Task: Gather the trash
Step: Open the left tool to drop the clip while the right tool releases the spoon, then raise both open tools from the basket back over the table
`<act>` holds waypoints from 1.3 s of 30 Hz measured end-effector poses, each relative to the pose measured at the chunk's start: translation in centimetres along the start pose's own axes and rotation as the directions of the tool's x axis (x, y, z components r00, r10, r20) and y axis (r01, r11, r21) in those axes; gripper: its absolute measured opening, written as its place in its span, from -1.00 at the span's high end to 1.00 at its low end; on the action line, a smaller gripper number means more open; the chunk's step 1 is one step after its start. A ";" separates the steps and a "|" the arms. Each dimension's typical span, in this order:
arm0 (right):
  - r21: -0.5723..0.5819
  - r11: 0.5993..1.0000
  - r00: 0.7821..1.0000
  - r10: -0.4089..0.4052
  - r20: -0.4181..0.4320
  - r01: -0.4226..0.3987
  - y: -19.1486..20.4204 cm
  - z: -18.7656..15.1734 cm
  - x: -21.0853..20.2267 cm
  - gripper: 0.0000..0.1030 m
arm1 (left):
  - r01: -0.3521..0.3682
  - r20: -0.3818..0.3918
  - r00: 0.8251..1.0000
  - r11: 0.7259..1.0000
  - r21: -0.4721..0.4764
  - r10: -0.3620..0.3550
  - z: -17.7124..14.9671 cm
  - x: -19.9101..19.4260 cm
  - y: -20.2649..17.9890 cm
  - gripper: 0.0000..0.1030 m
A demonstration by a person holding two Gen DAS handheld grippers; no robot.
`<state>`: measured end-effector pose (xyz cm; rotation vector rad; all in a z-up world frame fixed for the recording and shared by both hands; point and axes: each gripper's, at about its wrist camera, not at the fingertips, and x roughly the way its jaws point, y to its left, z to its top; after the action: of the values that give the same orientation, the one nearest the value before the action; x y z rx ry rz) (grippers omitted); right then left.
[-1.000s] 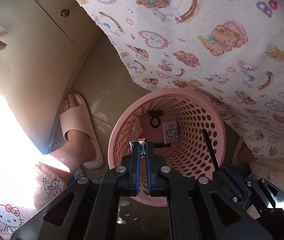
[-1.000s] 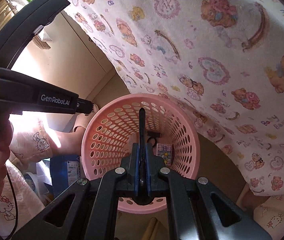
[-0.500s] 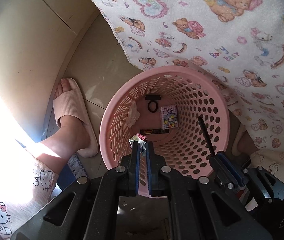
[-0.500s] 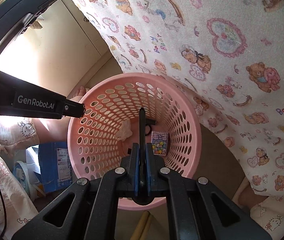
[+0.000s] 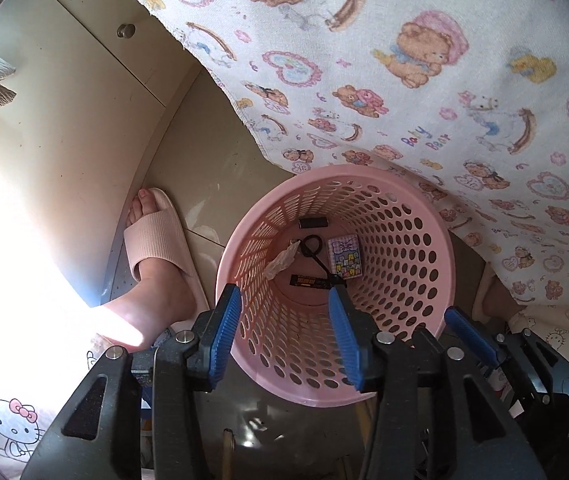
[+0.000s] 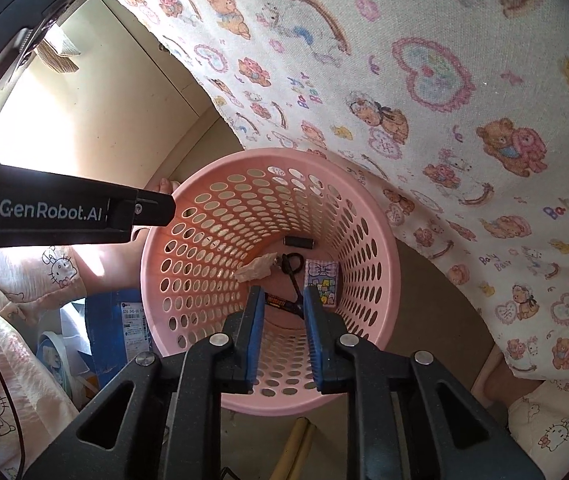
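**Both grippers released above the pink basket; trash lies at its bottom**

Since the earlier frames, both grippers have gone from clenched to spread: the left gripper (image 5: 284,312) no longer pinches the small red-and-white wrapper scrap, and the right gripper (image 6: 283,312) no longer pinches the thin black strip. Each now hangs empty over the round pink perforated plastic basket (image 5: 404,264), blue pads apart.

Contents on the basket floor, left wrist view: a crumpled pale tissue wad (image 5: 282,260) against the left wall; a black looped cord with a long tail (image 5: 314,250) beside it; a small lilac printed card packet with a bow design (image 5: 344,258) to the right of the cord; a flat black rectangular piece (image 5: 312,223) at the far side; a dark wrapper bar with orange lettering (image 5: 310,281) at the near side. The same items appear in the right wrist view, the packet (image 6: 321,282) just beyond the right pad.

Surroundings: a white cloth printed with bears and hearts (image 5: 404,80) hangs behind the basket, its hem meeting the far rim. A foot in a pink ribbed slipper (image 5: 156,248) stands on the beige tiled floor (image 5: 212,172) left of the basket.
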<state>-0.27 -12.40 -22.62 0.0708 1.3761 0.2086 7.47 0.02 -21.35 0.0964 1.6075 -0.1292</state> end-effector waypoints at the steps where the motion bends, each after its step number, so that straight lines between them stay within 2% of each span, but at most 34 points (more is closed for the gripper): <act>1: -0.005 1.000 1.000 -0.001 0.007 0.001 0.1 0.1 -0.2 0.37 | -0.008 0.021 1.000 1.000 -0.002 0.008 0.0 -0.5 0.0 0.14; 5: -0.024 0.999 0.998 -0.029 0.053 0.030 0.5 0.5 -1.6 0.34 | -0.026 0.109 0.994 1.000 0.011 0.025 -0.2 -2.8 0.0 0.10; 7: -0.035 0.998 0.995 -0.046 0.090 0.049 0.6 0.7 -2.7 0.34 | -0.037 0.176 0.984 0.999 0.008 0.035 -0.2 -4.3 0.3 0.05; 9: -0.042 0.997 0.990 -0.061 0.129 0.067 0.8 1.0 -3.9 0.32 | -0.050 0.235 0.971 0.999 -0.003 0.050 -0.2 -5.8 0.6 -0.16; 11: -0.038 0.996 0.981 -0.076 0.177 0.084 0.7 1.2 -5.3 0.26 | -0.067 0.292 0.954 0.998 -0.020 0.070 -0.3 -7.1 1.0 -0.24; 12: -0.031 0.995 0.975 -0.087 0.207 0.095 0.8 1.2 -6.1 0.26 | -0.078 0.322 0.943 0.997 -0.024 0.081 -0.3 -7.8 1.1 -0.25; 14: 0.018 0.992 0.948 -0.128 0.293 0.129 0.6 1.1 -7.9 0.25 | -0.094 0.398 0.912 0.995 -0.029 0.098 -0.5 -9.5 1.4 -0.33; 18: 0.051 0.989 0.902 -0.150 0.404 0.141 0.9 0.8 -11.0 0.24 | -0.056 0.530 0.845 0.997 -0.051 0.074 -1.1 -12.7 2.0 -0.57; 22: 0.063 0.984 0.847 -0.173 0.503 0.164 1.3 0.7 -14.0 0.23 | -0.049 0.624 0.778 0.997 -0.061 0.076 -1.8 -14.8 2.1 -0.62; 25: 0.077 0.984 0.821 -0.175 0.543 0.159 1.0 0.8 -15.6 0.12 | -0.054 0.673 0.736 0.997 -0.053 0.076 -2.4 -15.9 2.0 -0.69; 28: 0.090 0.980 0.793 -0.198 0.577 0.179 0.5 0.9 -16.8 0.11 | -0.048 0.697 0.714 0.998 -0.046 0.066 -2.9 -16.8 1.7 -0.83; 32: 0.106 0.977 0.776 -0.212 0.594 0.185 -0.4 1.3 -18.5 0.10 | -0.059 0.707 0.705 0.998 -0.030 0.063 -3.0 -17.8 0.9 -0.84; 34: 0.102 0.976 0.775 -0.216 0.594 0.194 -0.8 1.9 -19.3 0.09 | -0.055 0.719 0.693 0.998 -0.019 0.051 -3.0 -18.6 0.7 -0.84; 36: 0.102 0.973 0.766 -0.226 0.602 0.207 -1.3 2.5 -20.2 0.09 | -0.058 0.736 0.675 0.998 -0.012 0.048 -2.9 -20.1 0.4 -0.84; 37: 0.105 0.973 0.767 -0.228 0.600 0.207 -1.5 3.0 -20.6 0.09 | -0.058 0.744 0.666 0.998 -0.005 0.043 -2.7 -20.8 0.4 -0.84; 39: 0.106 0.972 0.783 -0.232 0.577 0.210 -2.1 4.2 -21.4 0.09 | -0.068 0.761 0.648 0.998 0.006 0.040 -2.2 -22.2 0.2 -0.85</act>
<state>0.26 -18.15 -1.44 0.0004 0.7526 -0.0421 6.21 0.91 0.88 0.0985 0.7395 -0.1271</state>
